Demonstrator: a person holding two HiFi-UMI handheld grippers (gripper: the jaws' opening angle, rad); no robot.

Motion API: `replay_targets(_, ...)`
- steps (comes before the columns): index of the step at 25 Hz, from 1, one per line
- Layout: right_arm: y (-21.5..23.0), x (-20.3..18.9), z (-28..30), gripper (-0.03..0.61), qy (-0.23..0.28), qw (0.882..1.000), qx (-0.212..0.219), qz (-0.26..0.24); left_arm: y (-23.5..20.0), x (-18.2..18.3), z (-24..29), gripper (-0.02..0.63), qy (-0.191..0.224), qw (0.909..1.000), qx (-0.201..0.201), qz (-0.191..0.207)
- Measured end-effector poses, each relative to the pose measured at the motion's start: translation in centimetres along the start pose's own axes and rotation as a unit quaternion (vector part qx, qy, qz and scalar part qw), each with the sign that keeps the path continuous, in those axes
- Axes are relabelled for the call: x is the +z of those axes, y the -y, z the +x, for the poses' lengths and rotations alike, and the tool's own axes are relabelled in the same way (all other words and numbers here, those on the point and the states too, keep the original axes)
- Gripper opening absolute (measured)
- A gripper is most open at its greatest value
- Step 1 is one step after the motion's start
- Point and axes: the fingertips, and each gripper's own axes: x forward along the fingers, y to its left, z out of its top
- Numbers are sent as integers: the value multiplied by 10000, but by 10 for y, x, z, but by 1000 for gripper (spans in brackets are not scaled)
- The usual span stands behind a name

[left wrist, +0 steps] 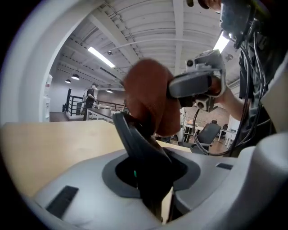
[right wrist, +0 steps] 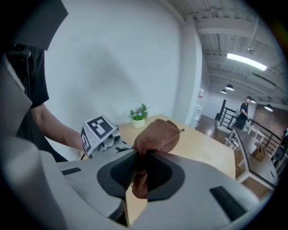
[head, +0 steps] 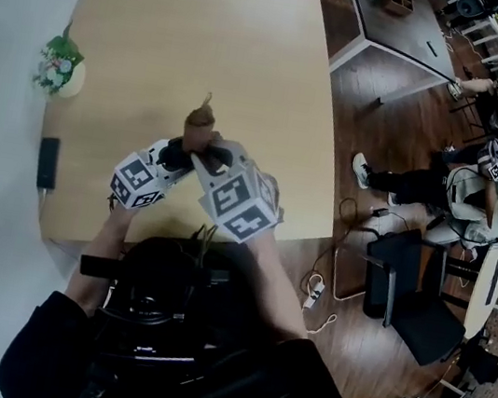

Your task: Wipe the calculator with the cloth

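Note:
Both grippers are raised above the light wooden table (head: 253, 62) and meet tip to tip. In my left gripper (head: 180, 148) (left wrist: 150, 177) stands a dark flat calculator (left wrist: 135, 139), clamped on edge between the jaws. My right gripper (head: 210, 146) (right wrist: 139, 175) is shut on a bunched brown cloth (head: 201, 120) (right wrist: 157, 134). In the left gripper view the cloth (left wrist: 150, 99) presses against the calculator's upper end, with the right gripper (left wrist: 198, 85) behind it. The calculator's face is hidden in all views.
A small potted plant (head: 60, 65) (right wrist: 137, 114) stands at the table's left edge. A black flat object (head: 47, 162) lies further along that edge. Chairs, another table and seated people (head: 478, 184) are on the right, away from the table.

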Motion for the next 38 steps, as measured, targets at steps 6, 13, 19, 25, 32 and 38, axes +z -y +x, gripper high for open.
replay_targets(6,-46,-2,38,44,-117,9969,610,-473,7,20,-1,129,267,9995,-4,194)
replay_targets(13,22,-28,8,44,146,9974,50,709,3,35,-18,129,1108,9937,-96,-107)
replay_targets(19,84,-104,-9,41,-445,9839,-847,1509,-4,42,-25,129,1540,9862,-157,-586)
replay_targets(25,46,-10,-31,41,645,9897,-313,1243,-9,31,-21,129,1224,9911,-71,-513)
replay_targets(32,-36,22,30,44,367,9971,672,-28,0,33,-10,129,1034,9939,-120,-364)
replay_targets(38,9,-6,23,44,328,9968,365,624,-7,29,-24,129,1192,9915,-57,-519)
